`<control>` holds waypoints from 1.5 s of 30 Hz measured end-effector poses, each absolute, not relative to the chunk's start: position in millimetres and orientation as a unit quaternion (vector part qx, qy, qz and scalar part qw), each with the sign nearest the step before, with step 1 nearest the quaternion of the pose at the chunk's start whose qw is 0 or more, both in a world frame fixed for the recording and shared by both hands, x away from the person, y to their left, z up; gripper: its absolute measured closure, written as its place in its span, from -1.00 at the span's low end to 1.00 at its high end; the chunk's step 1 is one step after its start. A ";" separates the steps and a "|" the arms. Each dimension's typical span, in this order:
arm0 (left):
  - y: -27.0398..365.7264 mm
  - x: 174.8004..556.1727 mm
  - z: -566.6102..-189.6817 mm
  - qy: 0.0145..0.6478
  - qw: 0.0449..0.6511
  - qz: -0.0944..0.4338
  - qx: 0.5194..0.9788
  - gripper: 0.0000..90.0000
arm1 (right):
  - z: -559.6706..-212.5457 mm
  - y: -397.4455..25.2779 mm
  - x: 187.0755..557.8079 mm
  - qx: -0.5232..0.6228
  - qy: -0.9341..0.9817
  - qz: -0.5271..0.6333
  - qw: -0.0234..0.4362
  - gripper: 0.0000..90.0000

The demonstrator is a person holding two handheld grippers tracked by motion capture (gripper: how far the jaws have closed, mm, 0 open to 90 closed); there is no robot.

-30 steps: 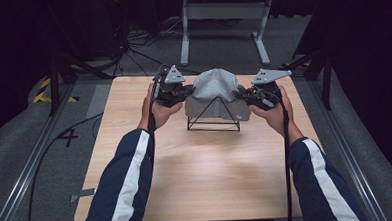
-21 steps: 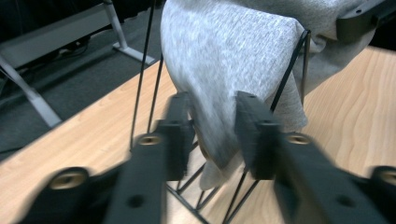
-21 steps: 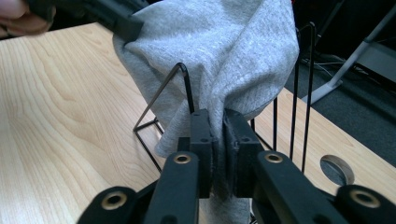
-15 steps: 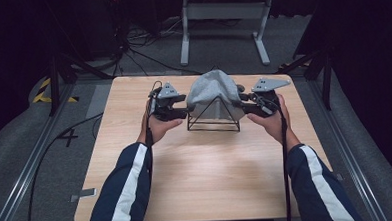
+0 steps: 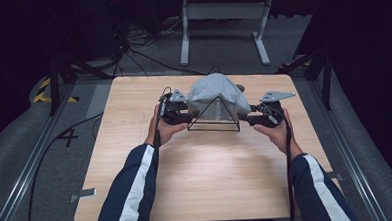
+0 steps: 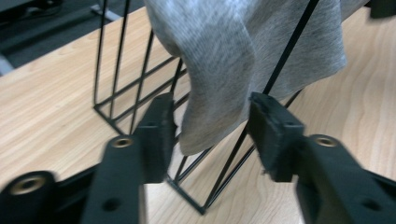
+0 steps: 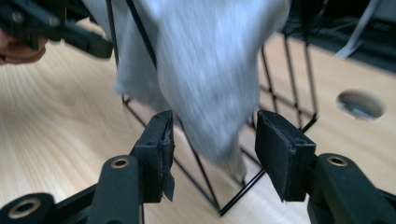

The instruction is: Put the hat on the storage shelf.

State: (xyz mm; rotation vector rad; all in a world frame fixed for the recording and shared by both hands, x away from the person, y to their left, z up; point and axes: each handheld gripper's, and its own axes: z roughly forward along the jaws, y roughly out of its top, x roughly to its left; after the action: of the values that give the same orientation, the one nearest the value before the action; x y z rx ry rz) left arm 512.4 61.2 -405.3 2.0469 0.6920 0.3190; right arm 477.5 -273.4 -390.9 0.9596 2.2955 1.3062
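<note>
A grey cloth [image 5: 214, 93] is draped over a black wire rack [image 5: 213, 118] shaped like a triangular prism, at the far middle of the wooden table [image 5: 202, 175]. My left gripper [image 5: 181, 111] is at the rack's left end, open, with a hanging corner of the grey cloth [image 6: 215, 84] between its jaws. My right gripper [image 5: 251, 114] is at the rack's right end, open, its jaws on either side of a hanging fold of the cloth [image 7: 210, 74]. The wire rack [image 6: 140, 84] stands behind the cloth, and the rack [image 7: 280, 84] also rises past the right gripper's jaws.
A round hole [image 7: 360, 103] is in the tabletop beyond the rack. A white metal stand [image 5: 224, 24] and cables lie on the floor past the far edge. Rails run along both sides of the table. Bare wood lies between the rack and the near edge.
Both grippers have come down and slightly toward me, from the top of the cloth to the rack's lower ends. The cloth still lies over the rack.
</note>
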 end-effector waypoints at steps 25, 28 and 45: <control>59.3 516.1 -431.7 0.265 0.373 0.156 0.875 0.94 | -434.9 -259.7 486.2 0.338 0.841 0.380 0.186 0.92; 52.2 517.1 -440.9 0.257 0.316 0.178 0.896 0.94 | -442.3 -258.7 487.9 0.343 0.847 0.355 0.198 0.92; 76.5 517.5 -455.2 0.294 0.335 0.152 0.882 0.87 | -455.2 -272.7 488.1 0.370 0.838 0.352 0.192 0.77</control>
State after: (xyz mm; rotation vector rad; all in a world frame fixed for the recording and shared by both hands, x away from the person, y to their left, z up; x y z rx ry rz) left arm 517.5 76.5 -455.2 2.3012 0.7673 0.3963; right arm 488.1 -272.7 -455.2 1.0397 2.3532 0.9876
